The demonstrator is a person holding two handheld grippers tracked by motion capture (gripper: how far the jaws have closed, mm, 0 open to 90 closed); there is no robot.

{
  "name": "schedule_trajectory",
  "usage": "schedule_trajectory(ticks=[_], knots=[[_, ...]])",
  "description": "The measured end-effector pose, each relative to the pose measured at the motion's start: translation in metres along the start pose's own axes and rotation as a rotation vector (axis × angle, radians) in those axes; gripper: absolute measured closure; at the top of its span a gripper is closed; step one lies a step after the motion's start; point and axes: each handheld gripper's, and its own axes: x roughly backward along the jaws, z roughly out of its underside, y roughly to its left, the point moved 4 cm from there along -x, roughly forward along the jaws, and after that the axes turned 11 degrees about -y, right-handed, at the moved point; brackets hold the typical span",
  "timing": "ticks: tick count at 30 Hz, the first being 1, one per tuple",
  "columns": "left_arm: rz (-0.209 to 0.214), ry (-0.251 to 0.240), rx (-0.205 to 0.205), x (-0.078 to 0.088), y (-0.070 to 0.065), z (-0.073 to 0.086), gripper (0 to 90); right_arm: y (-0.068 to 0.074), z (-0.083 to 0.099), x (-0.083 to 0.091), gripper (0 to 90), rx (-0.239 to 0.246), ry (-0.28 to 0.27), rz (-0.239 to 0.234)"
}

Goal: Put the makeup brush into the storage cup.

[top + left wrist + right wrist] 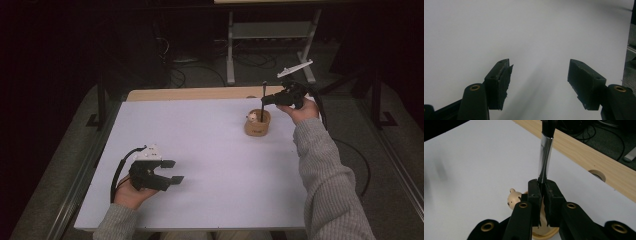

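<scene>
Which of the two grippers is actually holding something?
The right gripper, by the cup: its jaws pinch a brush upright. The left gripper is open, holding nothing.

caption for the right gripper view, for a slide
Right gripper clamps an upright brush by its silver ferrule above a tan holder with a small bear figure on the white table.

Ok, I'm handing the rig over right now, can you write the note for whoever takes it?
Right claw: shut on the brush, a thin black stick with a silver ferrule, held upright above the tan cup at the far right of the white table.
Left claw: open, holds nothing, low over the near left of the table.
Cup: upright, with a small bear figure at its rim.
Done: brush gripped, its lower end at the cup's mouth.
Left: can't tell whether the brush is going in or coming out; check before moving.
</scene>
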Motion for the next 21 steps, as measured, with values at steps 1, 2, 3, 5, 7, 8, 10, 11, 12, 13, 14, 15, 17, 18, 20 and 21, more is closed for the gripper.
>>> schedule_trajectory(ticks=[1, 2, 3, 5, 7, 8, 10, 11, 12, 13, 14, 15, 17, 18, 20, 21], knots=[[0.0, 0.001, -0.001, 0.0, 0.0, 0.0, 34.2, 0.0, 0.0, 0.0, 83.0, 0.001, -0.001, 0.001], [-0.001, 0.001, 0.0, 0.0, 0.0, 0.0, 34.1, 0.0, 0.0, 0.0, 83.0, 0.0, -0.002, 0.001], [-0.002, 0.002, -0.003, 0.001, 0.0, 0.0, 34.1, 0.0, 0.0, -0.001, 83.0, -0.001, -0.003, 0.002], [-0.003, -0.001, -0.008, 0.001, 0.001, 0.0, 34.1, 0.001, 0.001, -0.002, 83.0, -0.001, -0.002, 0.002], [-0.003, -0.001, -0.008, 0.001, 0.001, 0.0, 34.1, 0.001, 0.001, -0.002, 83.0, -0.003, -0.003, 0.002], [-0.004, 0.0, -0.005, 0.001, 0.0, 0.0, 34.1, 0.001, 0.001, -0.003, 83.0, -0.002, -0.002, 0.004], [-0.003, 0.002, -0.002, 0.001, 0.0, 0.0, 34.0, 0.001, 0.002, -0.004, 83.0, -0.003, -0.001, 0.002], [-0.004, 0.003, 0.0, 0.001, 0.0, 0.0, 34.0, 0.002, 0.002, -0.004, 83.0, -0.009, 0.003, 0.003], [-0.004, 0.002, 0.0, 0.001, 0.0, 0.0, 34.0, 0.002, 0.002, -0.004, 83.0, -0.011, 0.003, 0.004], [-0.004, 0.001, -0.002, 0.001, 0.0, 0.0, 34.0, 0.002, 0.003, -0.005, 83.0, -0.014, 0.0, 0.004], [-0.004, 0.0, -0.004, 0.001, 0.0, 0.0, 34.1, 0.002, 0.003, -0.005, 83.0, -0.015, 0.001, 0.005], [-0.004, 0.0, -0.005, 0.001, 0.0, 0.0, 34.1, 0.001, 0.005, -0.006, 83.0, -0.012, 0.003, 0.007], [-0.004, 0.003, -0.001, 0.001, 0.0, 0.0, 34.0, 0.0, 0.008, -0.006, 83.0, -0.01, 0.005, 0.01], [-0.004, 0.002, 0.0, 0.001, 0.0, 0.0, 34.0, 0.0, 0.009, -0.006, 83.0, -0.014, 0.005, 0.01], [-0.002, 0.002, 0.001, 0.0, 0.0, 0.001, 34.1, 0.0, 0.011, -0.007, 83.0, -0.028, 0.007, 0.014], [-0.002, 0.001, -0.001, 0.0, 0.0, 0.001, 34.1, -0.001, 0.013, -0.007, 83.0, -0.024, 0.005, 0.013]])
